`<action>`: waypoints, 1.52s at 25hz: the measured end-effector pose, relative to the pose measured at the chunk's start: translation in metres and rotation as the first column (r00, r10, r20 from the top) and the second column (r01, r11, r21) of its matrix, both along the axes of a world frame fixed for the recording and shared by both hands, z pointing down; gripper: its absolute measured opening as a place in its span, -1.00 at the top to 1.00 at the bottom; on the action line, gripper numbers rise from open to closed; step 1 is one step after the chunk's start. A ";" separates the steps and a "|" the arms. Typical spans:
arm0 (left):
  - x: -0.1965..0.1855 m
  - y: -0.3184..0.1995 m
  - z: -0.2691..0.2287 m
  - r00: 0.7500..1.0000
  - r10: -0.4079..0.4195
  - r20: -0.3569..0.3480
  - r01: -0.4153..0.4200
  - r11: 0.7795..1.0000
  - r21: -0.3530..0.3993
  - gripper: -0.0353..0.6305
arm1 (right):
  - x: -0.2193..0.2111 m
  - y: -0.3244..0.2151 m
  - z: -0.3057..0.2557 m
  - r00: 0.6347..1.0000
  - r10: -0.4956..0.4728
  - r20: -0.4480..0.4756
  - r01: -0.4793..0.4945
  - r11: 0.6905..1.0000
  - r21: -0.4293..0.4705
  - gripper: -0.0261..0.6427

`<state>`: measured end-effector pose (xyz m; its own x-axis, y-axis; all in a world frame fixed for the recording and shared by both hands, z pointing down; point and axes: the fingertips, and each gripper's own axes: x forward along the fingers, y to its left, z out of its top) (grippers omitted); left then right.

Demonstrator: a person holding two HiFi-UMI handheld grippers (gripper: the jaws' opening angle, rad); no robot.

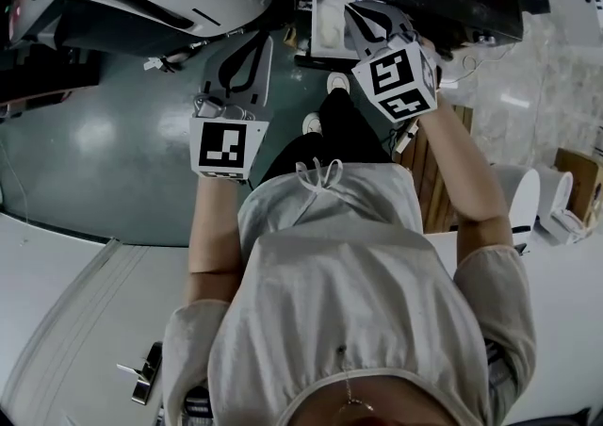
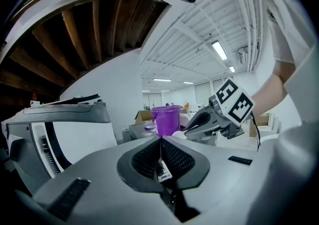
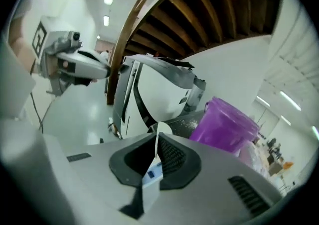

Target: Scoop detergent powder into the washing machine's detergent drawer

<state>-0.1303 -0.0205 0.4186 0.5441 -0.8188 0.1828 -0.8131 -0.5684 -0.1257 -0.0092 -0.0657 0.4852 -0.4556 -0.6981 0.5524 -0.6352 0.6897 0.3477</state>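
Scoop (image 3: 162, 129): white, seen edge-on, pinched between jaws of right gripper (image 3: 155, 142). Jaws closed onto it, thin white blade running down the seam between the pads, rounded end sticking out past the tips.

Left gripper (image 2: 160, 139): jaws fully together, pads meeting in one line, nothing between them. Held beside the right one and lower in head view, both pointed away from the body.

From left gripper view: right gripper off to the right and further forward, small white piece showing at its tip.

Purple bucket (image 3: 224, 124): upright on dark countertop (image 3: 187, 119), just right of the scoop tip in right gripper view, straight ahead beyond the closed jaws in left gripper view. Contents not visible from any angle. White specks scattered on countertop near the bucket.

Washing machine (image 3: 149, 89): white body, dark curved trim, grey top panel, standing left of countertop. In head view at top left, ahead of left gripper.

Scoop position overall: in the air at countertop edge, between washing machine and bucket, touching neither as far as visible. Powder in scoop: cannot tell, only the edge shows.

Grey-green glossy floor (image 1: 94, 151) underneath.
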 end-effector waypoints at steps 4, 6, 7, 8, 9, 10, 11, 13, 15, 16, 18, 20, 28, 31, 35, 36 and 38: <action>0.002 -0.004 -0.011 1.000 0.006 0.002 -0.006 1.000 0.017 0.82 | 0.004 0.002 -0.028 0.976 0.077 0.202 -0.067 0.996 -0.058 0.89; 0.005 -0.007 -0.017 1.000 0.012 0.000 -0.012 1.000 0.026 0.82 | 0.008 0.002 -0.043 0.959 0.102 0.263 -0.092 0.994 -0.051 0.89; 0.006 -0.008 -0.018 1.000 0.014 -0.003 -0.014 1.000 0.027 0.82 | 0.010 0.002 -0.050 0.952 0.111 0.286 -0.105 0.994 -0.036 0.89; 0.007 -0.008 -0.020 1.000 0.015 -0.007 -0.015 1.000 0.026 0.82 | 0.013 0.002 -0.058 0.945 0.117 0.306 -0.118 0.993 -0.015 0.89; 0.009 -0.008 -0.021 1.000 0.015 -0.011 -0.015 1.000 0.024 0.82 | 0.016 0.003 -0.065 0.939 0.121 0.323 -0.131 0.991 0.010 0.89; 0.010 -0.009 -0.024 1.000 0.016 -0.015 -0.016 1.000 0.025 0.82 | 0.019 0.004 -0.072 0.933 0.123 0.337 -0.143 0.989 0.035 0.89; 0.012 -0.010 -0.027 1.000 0.019 -0.017 -0.018 0.999 0.027 0.82 | 0.022 0.006 -0.079 0.929 0.125 0.348 -0.154 0.986 0.058 0.89; 0.015 -0.012 -0.035 1.000 0.027 -0.015 -0.027 0.999 0.038 0.82 | 0.026 0.008 -0.093 0.922 0.127 0.365 -0.175 0.979 0.102 0.89; 0.020 -0.014 -0.044 0.999 0.037 -0.003 -0.037 0.998 0.054 0.82 | 0.033 0.010 -0.104 0.915 0.134 0.381 -0.200 0.970 0.138 0.89; 0.022 -0.015 -0.048 0.999 0.042 0.004 -0.042 0.997 0.063 0.82 | 0.037 0.011 -0.110 0.910 0.138 0.390 -0.213 0.965 0.155 0.89; 0.025 -0.017 -0.057 0.999 0.051 0.006 -0.051 0.996 0.079 0.82 | 0.045 0.012 -0.120 0.901 0.145 0.408 -0.240 0.952 0.190 0.89; 0.029 -0.018 -0.066 0.998 0.061 -0.003 -0.061 0.994 0.093 0.82 | 0.053 0.014 -0.130 0.891 0.151 0.429 -0.264 0.939 0.219 0.89; 0.038 -0.016 -0.101 0.997 0.073 -0.024 -0.069 0.987 0.142 0.82 | 0.075 0.026 -0.166 0.857 0.150 0.492 -0.330 0.894 0.302 0.89; 0.040 -0.015 -0.110 0.997 0.076 -0.018 -0.072 0.983 0.167 0.82 | 0.081 0.031 -0.173 0.848 0.150 0.509 -0.345 0.885 0.314 0.89; 0.043 -0.013 -0.118 0.997 0.077 -0.021 -0.072 0.981 0.181 0.82 | 0.085 0.033 -0.174 0.839 0.150 0.524 -0.353 0.882 0.313 0.89; 0.043 -0.012 -0.119 0.997 0.077 -0.022 -0.072 0.981 0.182 0.82 | 0.085 0.033 -0.173 0.838 0.148 0.525 -0.351 0.884 0.310 0.89; 0.043 -0.013 -0.120 0.997 0.075 -0.020 -0.070 0.980 0.187 0.82 | 0.085 0.033 -0.172 0.840 0.142 0.524 -0.342 0.888 0.307 0.89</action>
